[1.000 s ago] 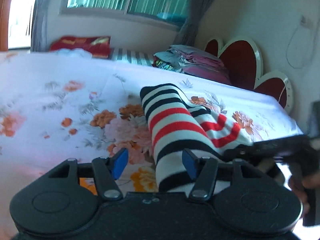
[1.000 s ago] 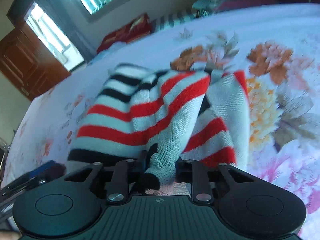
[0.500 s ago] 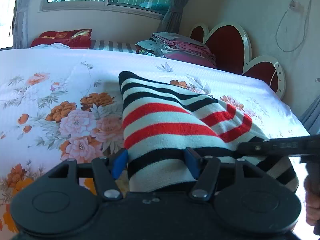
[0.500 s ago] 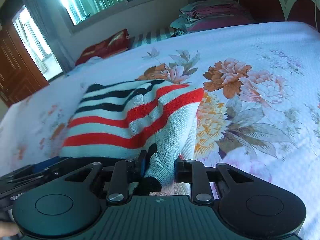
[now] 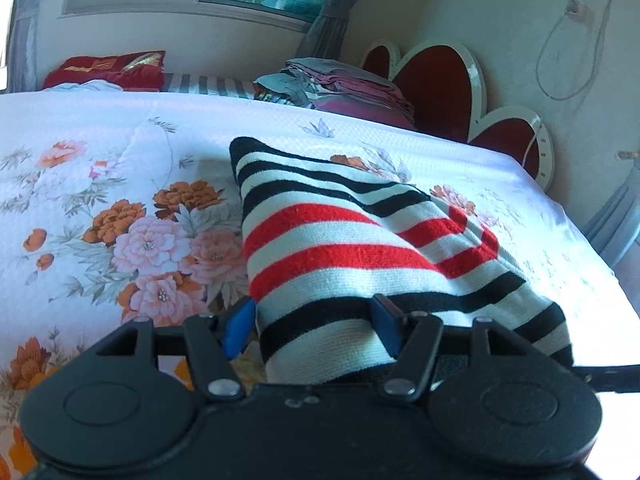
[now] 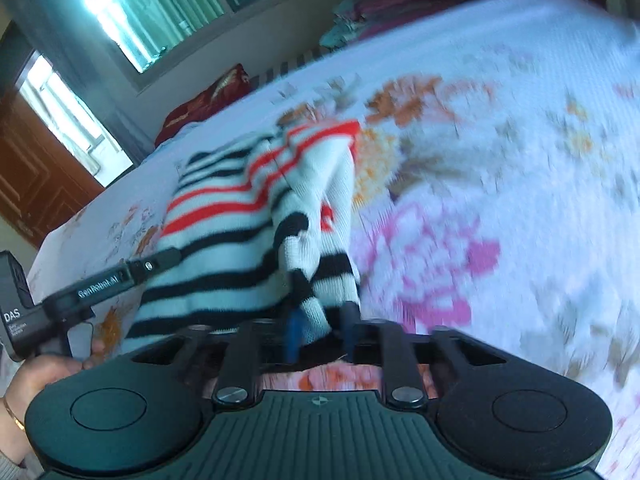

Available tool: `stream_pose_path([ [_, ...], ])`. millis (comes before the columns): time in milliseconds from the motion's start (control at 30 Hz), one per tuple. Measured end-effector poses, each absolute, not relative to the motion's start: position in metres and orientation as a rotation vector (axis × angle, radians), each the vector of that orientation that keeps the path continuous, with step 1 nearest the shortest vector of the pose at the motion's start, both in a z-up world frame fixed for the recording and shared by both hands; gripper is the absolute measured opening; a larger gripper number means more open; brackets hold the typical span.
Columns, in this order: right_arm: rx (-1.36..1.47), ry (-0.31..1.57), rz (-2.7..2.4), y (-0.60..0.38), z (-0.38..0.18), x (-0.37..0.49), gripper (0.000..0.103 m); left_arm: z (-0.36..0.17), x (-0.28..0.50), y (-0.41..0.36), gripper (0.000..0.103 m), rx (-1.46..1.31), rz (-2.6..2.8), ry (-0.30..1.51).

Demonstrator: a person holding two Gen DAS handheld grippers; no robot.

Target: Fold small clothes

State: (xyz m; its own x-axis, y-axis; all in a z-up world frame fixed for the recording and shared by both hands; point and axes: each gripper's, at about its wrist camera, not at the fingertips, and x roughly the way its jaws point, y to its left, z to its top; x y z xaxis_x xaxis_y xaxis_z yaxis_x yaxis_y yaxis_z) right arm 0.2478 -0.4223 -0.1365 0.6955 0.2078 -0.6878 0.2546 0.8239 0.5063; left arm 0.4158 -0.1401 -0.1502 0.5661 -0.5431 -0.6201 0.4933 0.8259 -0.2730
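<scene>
A striped knit sweater [image 5: 340, 256], white with red and black bands, lies on the flowered bedspread [image 5: 120, 200]. My left gripper [image 5: 310, 320] stands wide at its near hem. The left blue pad sits beside the cloth's edge and the right pad rests on the cloth, which runs on past it. In the right wrist view the sweater [image 6: 224, 240] is bunched at its near corner. My right gripper [image 6: 320, 332] is closing its jaws on that corner, and the pads pinch the cloth. The left gripper [image 6: 160, 260] reaches over the sweater from the left, held by a hand [image 6: 40, 372].
A stack of folded clothes [image 5: 344, 88] and a red cushion [image 5: 108, 68] lie at the bed's far side under the window. A heart-shaped headboard [image 5: 440, 88] stands at the right. The bed's edge drops off at the right. A brown door [image 6: 32, 184] is at the far left.
My right gripper has swung sideways and rolled while dragging the pinched corner, and its jaws have narrowed. The left gripper crept closer to the hem, and the sweater now lies spread wider.
</scene>
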Motion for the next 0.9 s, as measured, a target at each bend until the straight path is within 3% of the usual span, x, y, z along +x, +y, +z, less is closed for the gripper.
stream_pose_path([
  [33,0.687,0.810,-0.027,-0.427,-0.142,0.247,0.006,-0.151,0.417,-0.139,0.064,-0.068,-0.616,0.752],
  [200,0.772,0.822,-0.006,-0.442,-0.161,0.250,0.003,-0.154,0.420,-0.136,0.066,-0.090,-0.626,0.775],
  [567,0.285,0.692,-0.097,-0.405,-0.081,0.272,0.007,-0.114,0.395,-0.154,0.062,0.027,-0.514,0.713],
  [900,0.285,0.777,-0.077,-0.414,-0.086,0.342,0.007,-0.104,0.408,-0.185,0.062,0.083,-0.507,0.703],
])
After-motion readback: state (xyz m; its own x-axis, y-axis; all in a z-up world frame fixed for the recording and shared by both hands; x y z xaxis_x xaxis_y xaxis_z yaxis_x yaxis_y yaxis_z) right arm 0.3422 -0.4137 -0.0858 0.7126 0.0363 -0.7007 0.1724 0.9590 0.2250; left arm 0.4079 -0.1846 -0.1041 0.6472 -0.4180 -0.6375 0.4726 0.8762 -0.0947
